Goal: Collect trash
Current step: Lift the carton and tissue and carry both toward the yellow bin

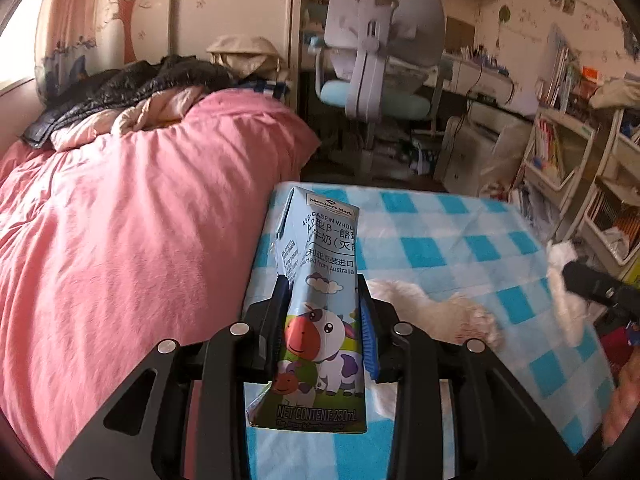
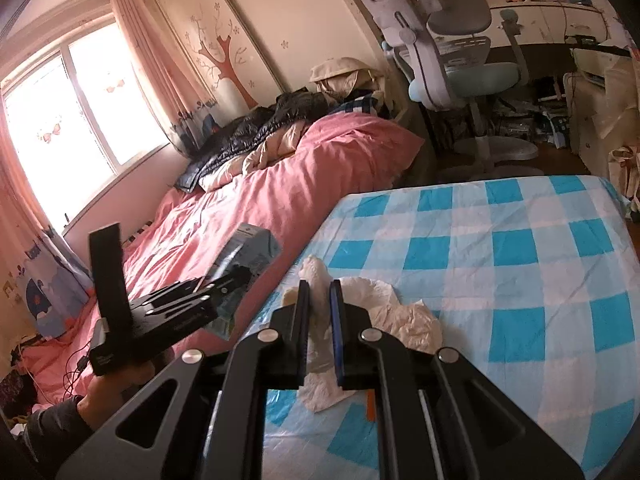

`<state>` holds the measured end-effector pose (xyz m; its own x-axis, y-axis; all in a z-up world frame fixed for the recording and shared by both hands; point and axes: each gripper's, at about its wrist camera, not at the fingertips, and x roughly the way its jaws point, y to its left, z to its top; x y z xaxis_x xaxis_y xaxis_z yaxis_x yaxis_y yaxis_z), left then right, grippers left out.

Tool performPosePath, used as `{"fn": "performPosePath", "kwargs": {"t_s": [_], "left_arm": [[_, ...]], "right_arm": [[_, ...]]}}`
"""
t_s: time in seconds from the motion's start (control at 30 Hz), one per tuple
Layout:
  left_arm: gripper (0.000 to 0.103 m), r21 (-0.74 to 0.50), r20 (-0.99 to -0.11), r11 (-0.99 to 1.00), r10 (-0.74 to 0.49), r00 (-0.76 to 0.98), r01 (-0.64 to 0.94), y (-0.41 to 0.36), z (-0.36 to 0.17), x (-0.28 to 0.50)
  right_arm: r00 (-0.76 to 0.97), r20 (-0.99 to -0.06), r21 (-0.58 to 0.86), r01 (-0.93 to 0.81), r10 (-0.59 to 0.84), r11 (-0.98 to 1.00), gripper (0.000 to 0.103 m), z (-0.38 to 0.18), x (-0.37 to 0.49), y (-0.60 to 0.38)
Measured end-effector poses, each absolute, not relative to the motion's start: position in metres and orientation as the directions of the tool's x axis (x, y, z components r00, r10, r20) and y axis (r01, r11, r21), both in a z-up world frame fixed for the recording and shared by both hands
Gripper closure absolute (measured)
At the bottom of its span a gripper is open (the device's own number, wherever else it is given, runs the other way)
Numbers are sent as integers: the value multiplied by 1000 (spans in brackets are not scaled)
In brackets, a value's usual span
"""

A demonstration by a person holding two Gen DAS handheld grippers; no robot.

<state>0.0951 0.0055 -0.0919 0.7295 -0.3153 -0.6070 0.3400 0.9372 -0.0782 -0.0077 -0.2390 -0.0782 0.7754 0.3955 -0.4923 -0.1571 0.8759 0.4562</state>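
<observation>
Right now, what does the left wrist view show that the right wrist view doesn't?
Only the left wrist view shows the milk carton head-on, its cow print readable, clamped in the left gripper. Only the right wrist view shows the window and the right gripper shut on a crumpled tissue. Both show the checked cloth, pink duvet and desk chair.

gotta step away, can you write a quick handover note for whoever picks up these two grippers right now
Left gripper: shut on the milk carton, held above the blue checked cloth.
Right gripper: shut on a crumpled white tissue, which hangs from the jaws.
More crumpled tissue lies on the cloth just right of that gripper.
Done: carton and one tissue gripped.
Left: drop both in a bin (none is in view), then come back for the remaining tissue.
</observation>
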Motion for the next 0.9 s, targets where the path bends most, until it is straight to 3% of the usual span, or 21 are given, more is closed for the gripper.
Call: {"fn": "performPosePath", "kwargs": {"t_s": [0.57,0.9], "left_arm": [[72,-59,-530,935,-327,783,350,1,-64,-22],[72,-75,-551,928,-344,760,366,-2,-81,-85]], "right_arm": [[822,-452,405,-157,346,901,92,-71,-89,-220],[792,-510,411,-118,335,904,92,-93,-132,-215]]}}
